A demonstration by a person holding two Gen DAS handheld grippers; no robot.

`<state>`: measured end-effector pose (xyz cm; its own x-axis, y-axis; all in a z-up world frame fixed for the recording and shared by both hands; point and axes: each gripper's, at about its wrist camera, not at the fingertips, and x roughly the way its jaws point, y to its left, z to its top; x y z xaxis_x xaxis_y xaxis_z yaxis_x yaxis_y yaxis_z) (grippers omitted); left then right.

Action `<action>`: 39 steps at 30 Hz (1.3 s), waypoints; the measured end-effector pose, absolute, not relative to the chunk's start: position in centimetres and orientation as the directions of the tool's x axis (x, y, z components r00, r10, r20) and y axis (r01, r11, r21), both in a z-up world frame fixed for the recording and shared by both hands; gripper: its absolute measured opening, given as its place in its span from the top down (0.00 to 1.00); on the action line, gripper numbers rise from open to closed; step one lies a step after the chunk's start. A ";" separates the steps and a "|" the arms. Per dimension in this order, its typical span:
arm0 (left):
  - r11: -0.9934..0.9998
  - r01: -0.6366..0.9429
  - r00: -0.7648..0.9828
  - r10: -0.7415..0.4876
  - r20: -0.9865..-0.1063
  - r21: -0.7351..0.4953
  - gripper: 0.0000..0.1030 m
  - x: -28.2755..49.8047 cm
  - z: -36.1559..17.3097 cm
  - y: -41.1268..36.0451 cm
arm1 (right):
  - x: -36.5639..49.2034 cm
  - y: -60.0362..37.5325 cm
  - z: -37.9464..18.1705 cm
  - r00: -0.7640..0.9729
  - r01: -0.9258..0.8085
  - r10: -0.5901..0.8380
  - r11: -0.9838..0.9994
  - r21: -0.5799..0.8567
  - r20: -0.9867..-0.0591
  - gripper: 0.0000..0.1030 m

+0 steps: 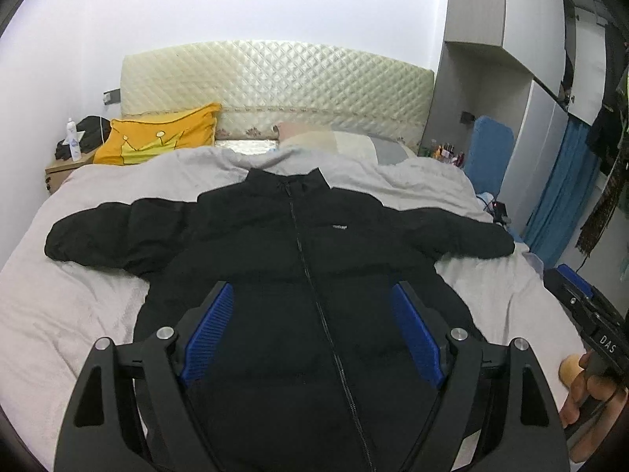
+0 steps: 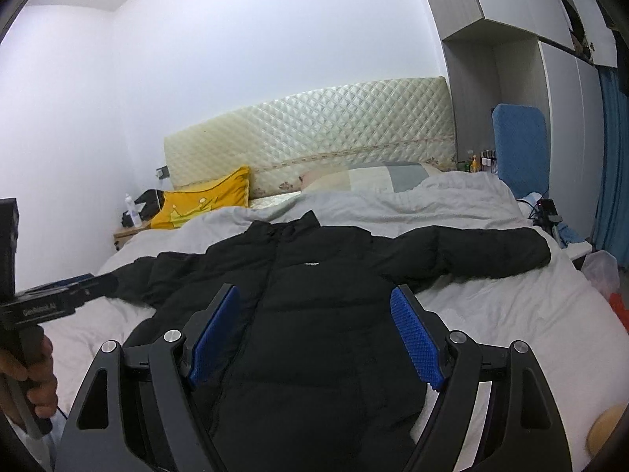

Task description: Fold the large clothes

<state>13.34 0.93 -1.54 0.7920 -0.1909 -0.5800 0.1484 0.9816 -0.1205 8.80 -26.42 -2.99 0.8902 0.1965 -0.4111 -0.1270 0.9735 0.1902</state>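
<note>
A black puffer jacket (image 1: 298,259) lies flat and face up on the bed, zipped, collar toward the headboard, both sleeves spread out sideways. It also shows in the right wrist view (image 2: 314,306). My left gripper (image 1: 312,291) is open and empty, held above the jacket's lower middle. My right gripper (image 2: 314,295) is open and empty, held above the jacket's lower part, right of the zipper. The right gripper's body shows at the right edge of the left wrist view (image 1: 589,314); the left gripper's body shows at the left edge of the right wrist view (image 2: 47,303).
The bed has a light grey duvet (image 1: 98,306) and a quilted cream headboard (image 1: 275,78). A yellow pillow (image 1: 157,135) and a pale pillow (image 1: 342,137) lie at the head. A nightstand (image 1: 59,169) stands left, wardrobes (image 1: 530,39) and blue curtain (image 1: 562,196) right.
</note>
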 end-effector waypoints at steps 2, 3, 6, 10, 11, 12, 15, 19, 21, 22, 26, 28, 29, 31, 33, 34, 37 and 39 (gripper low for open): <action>0.983 0.147 0.790 -0.185 -0.584 -0.113 0.20 13.3 -2.2 0.8 | 8.6 -26.2 -3.5 0.893 -0.124 0.191 0.975 0.187 -0.408 0.24; 0.983 0.144 0.790 -0.184 -0.585 -0.113 0.20 13.3 -2.6 0.9 | 8.5 -26.0 -3.8 0.895 -0.120 0.185 0.976 0.180 -0.405 0.24; 0.986 0.133 0.794 -0.168 -0.584 -0.103 0.20 13.0 -3.4 1.0 | 8.1 -25.7 -4.4 0.900 -0.107 0.166 0.980 0.166 -0.403 0.24; 0.986 0.130 0.790 -0.164 -0.591 -0.101 0.20 13.0 -4.1 1.0 | 8.4 -25.4 -4.9 0.897 -0.107 0.161 0.983 0.150 -0.411 0.24; 0.987 0.127 0.792 -0.161 -0.589 -0.098 0.20 12.9 -4.2 1.0 | 8.6 -25.4 -5.1 0.897 -0.106 0.160 0.983 0.152 -0.413 0.24; 0.988 0.124 0.794 -0.157 -0.587 -0.097 0.20 13.0 -4.3 1.0 | 8.8 -25.6 -5.1 0.896 -0.104 0.160 0.982 0.155 -0.414 0.24; 0.986 0.121 0.796 -0.164 -0.583 -0.111 0.20 13.1 -4.4 1.2 | 9.3 -26.1 -5.3 0.896 -0.094 0.150 0.984 0.152 -0.418 0.24; 0.987 0.111 0.801 -0.160 -0.577 -0.120 0.20 13.2 -4.5 1.6 | 9.9 -27.3 -4.9 0.902 -0.077 0.131 0.986 0.146 -0.412 0.24; 0.986 0.104 0.804 -0.160 -0.572 -0.128 0.20 13.2 -4.6 1.8 | 10.3 -27.9 -4.4 0.908 -0.066 0.114 0.989 0.132 -0.403 0.24; 0.986 0.100 0.806 -0.158 -0.570 -0.133 0.20 13.2 -4.6 1.9 | 10.6 -28.4 -4.2 0.911 -0.059 0.106 0.990 0.128 -0.399 0.24; 0.987 0.089 0.813 -0.151 -0.562 -0.137 0.20 13.2 -4.6 2.0 | 12.1 -30.6 -3.0 0.925 -0.035 0.073 0.994 0.108 -0.373 0.24; 0.986 0.087 0.817 -0.151 -0.557 -0.140 0.20 13.3 -4.7 1.9 | 12.8 -31.9 -2.4 0.933 -0.013 0.048 0.995 0.099 -0.357 0.24; 0.986 0.085 0.818 -0.150 -0.555 -0.141 0.20 13.3 -4.7 1.9 | 13.2 -32.6 -2.2 0.935 -0.008 0.043 0.995 0.102 -0.353 0.24; 0.986 0.082 0.821 -0.148 -0.551 -0.143 0.20 13.3 -4.8 1.9 | 14.1 -34.3 -2.0 0.941 0.008 0.030 0.994 0.109 -0.336 0.24; 0.987 0.078 0.823 -0.144 -0.550 -0.141 0.20 13.4 -4.9 1.8 | 15.0 -35.8 -2.1 0.944 0.036 -0.002 0.994 0.098 -0.331 0.24; 0.987 0.078 0.824 -0.144 -0.548 -0.142 0.20 13.4 -5.0 1.8 | 15.6 -36.6 -2.1 0.944 0.044 -0.009 0.994 0.098 -0.330 0.24; 0.987 0.072 0.823 -0.142 -0.550 -0.146 0.20 13.6 -5.2 1.8 | 17.5 -38.8 -2.5 0.943 0.095 -0.062 0.992 0.087 -0.326 0.24; 0.987 0.066 0.825 -0.138 -0.549 -0.148 0.20 13.6 -5.3 1.7 | 18.8 -40.6 -3.2 0.945 0.110 -0.065 0.986 0.127 -0.319 0.24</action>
